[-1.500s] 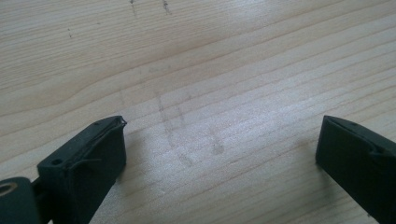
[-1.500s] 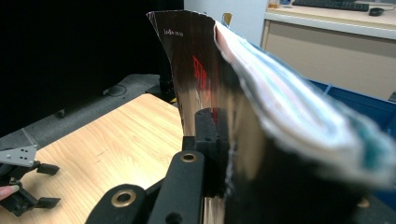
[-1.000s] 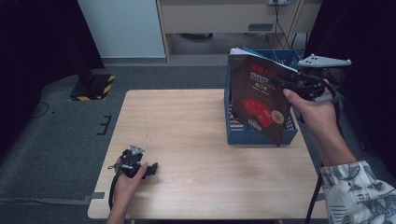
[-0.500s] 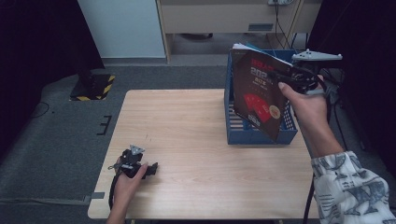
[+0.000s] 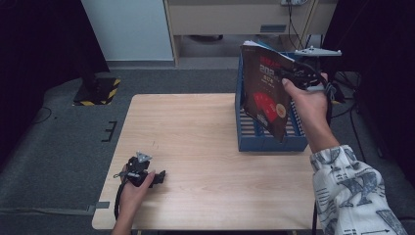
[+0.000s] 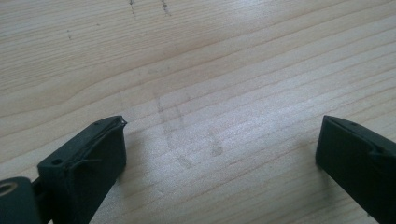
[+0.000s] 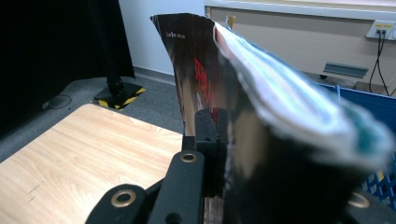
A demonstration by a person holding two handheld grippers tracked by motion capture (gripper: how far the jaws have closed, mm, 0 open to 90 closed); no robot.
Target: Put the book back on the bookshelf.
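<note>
Here, right tool (image 5: 288,78) clamped on dark magazine (image 5: 266,93) above blue file rack (image 5: 266,139), left tool (image 5: 159,177) wide open, empty, on table (image 5: 205,147).

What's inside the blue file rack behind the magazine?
The blue file rack shows slatted walls and dividers, with nothing visible in the open parts. The magazine, held by the right gripper, covers much of its interior.

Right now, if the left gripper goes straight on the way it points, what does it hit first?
Most likely the bare table top: the left gripper has open fingers angled low over the wood, with nothing between or ahead of them as far as its view reaches.
</note>
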